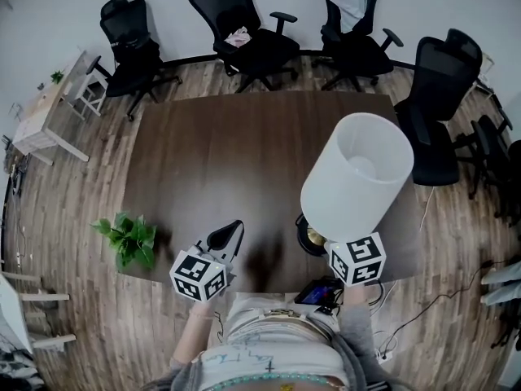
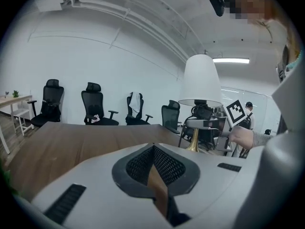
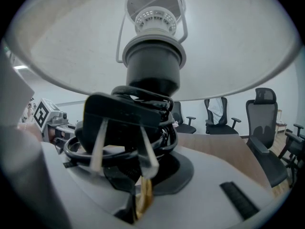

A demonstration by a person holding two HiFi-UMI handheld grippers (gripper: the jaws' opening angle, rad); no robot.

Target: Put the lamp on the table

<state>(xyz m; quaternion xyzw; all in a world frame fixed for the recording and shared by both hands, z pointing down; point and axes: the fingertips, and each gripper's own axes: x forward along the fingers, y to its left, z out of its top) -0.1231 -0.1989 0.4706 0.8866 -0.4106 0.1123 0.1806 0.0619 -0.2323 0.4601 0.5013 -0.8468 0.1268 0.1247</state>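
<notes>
Right tongs (image 3: pixel 142 197) clenched on the lamp (image 1: pixel 358 173), low on its stem, so it hangs upright over the counter (image 1: pixel 228 153) ahead. Left tongs (image 1: pixel 226 236) alongside, clenched and empty.

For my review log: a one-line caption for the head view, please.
Right tool grips the lamp by its stem at the near edge of the table; left tool shut, empty.

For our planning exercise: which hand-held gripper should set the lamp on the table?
Right. The right hand-held gripper grips the lamp over the table; the left hand-held gripper is shut, empty.
</notes>
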